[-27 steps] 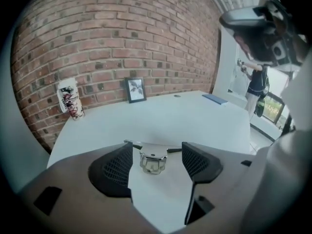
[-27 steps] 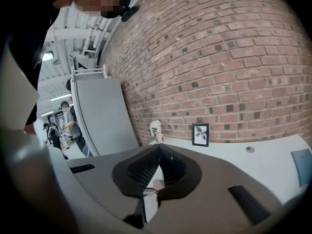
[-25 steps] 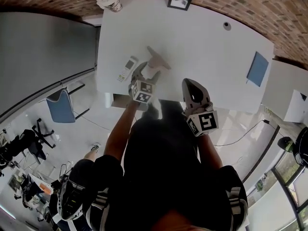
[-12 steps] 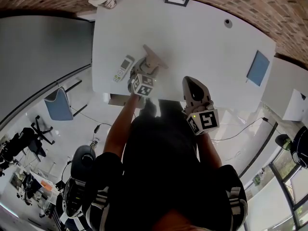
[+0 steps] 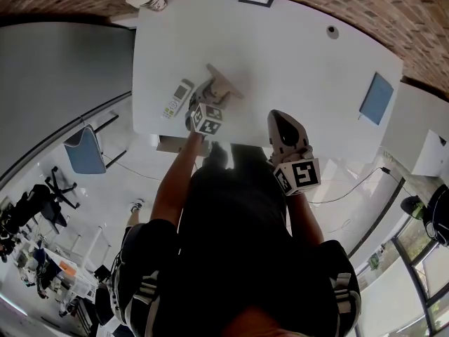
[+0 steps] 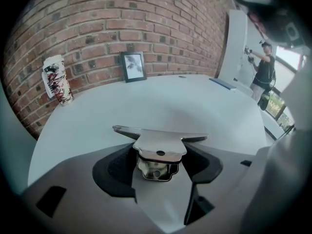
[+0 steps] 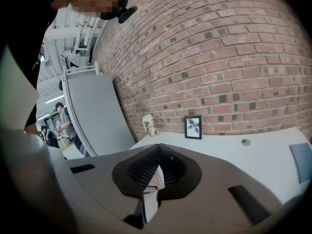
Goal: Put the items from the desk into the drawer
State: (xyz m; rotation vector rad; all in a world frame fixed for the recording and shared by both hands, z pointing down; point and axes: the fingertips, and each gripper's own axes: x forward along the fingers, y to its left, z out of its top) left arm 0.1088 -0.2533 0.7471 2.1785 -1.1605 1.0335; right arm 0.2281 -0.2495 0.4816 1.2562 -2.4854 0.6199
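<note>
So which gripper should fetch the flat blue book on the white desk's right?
Probably right. The right gripper is shut on nothing and nearer the flat blue book; the left gripper clamps a shiny metal clip.

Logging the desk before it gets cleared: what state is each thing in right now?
Left gripper: jaws shut on shiny metal clip.
Right gripper: jaws together, nothing between them.
White paper cup: upright.
Black picture frame: standing against the brick wall.
Blue notebook: closed, lying flat.
Grey remote: lying flat beside the left gripper.
</note>
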